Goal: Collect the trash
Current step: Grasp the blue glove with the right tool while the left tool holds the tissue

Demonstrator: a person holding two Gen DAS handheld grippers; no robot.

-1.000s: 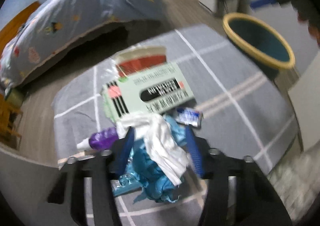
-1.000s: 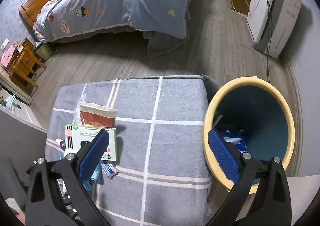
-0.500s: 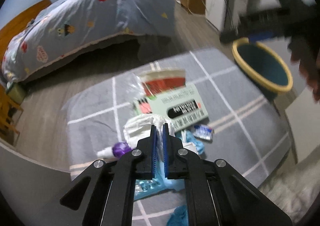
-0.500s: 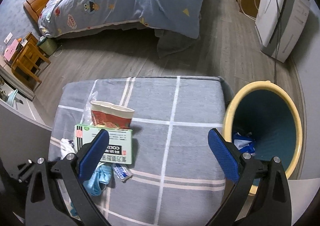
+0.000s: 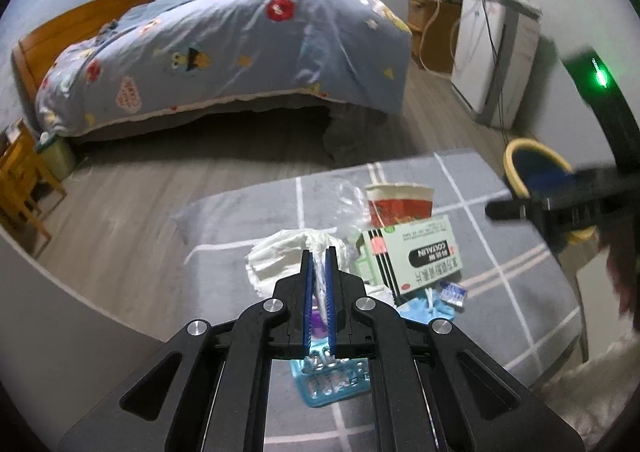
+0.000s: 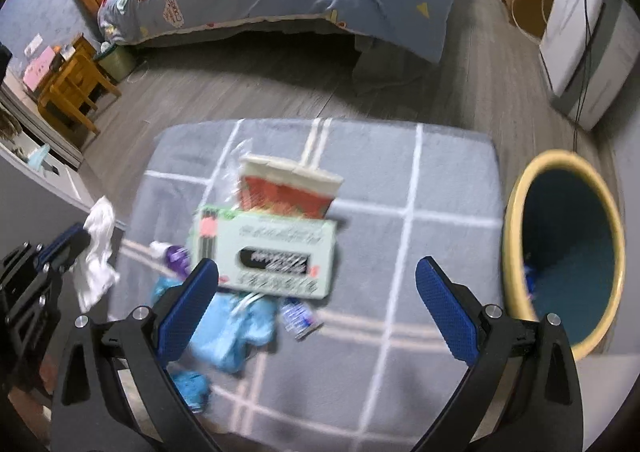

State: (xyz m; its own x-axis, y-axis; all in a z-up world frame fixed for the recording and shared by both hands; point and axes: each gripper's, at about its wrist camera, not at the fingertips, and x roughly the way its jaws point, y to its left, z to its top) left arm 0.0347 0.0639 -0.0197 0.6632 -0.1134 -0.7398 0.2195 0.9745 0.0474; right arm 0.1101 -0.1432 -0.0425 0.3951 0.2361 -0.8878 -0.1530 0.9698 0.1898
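Note:
My left gripper (image 5: 319, 252) is shut on a crumpled white tissue (image 5: 280, 256) and holds it above the grey checked table (image 5: 500, 292). In the right wrist view the tissue (image 6: 98, 252) hangs from the left gripper (image 6: 76, 240) at the table's left edge. My right gripper (image 6: 317, 267) is open, with nothing between its fingers, above a green box (image 6: 272, 252). Behind the box lies a red paper cup (image 6: 288, 188). A purple bottle (image 6: 176, 256), a blue mask (image 6: 232, 328) and a small wrapper (image 6: 298, 318) lie around the box. A yellow-rimmed bin (image 6: 516, 212) stands right of the table.
A blue blister pack (image 5: 332, 380) lies on the table under the left gripper. A bed (image 5: 240, 52) with a blue quilt stands beyond the table across grey wooden floor. A white appliance (image 6: 580, 32) is at the far right, a wooden stool (image 6: 72, 84) at the left.
The left gripper shut on the white tissue and lifted it up off the pile. The right gripper swung left, from over the bin to over the green box.

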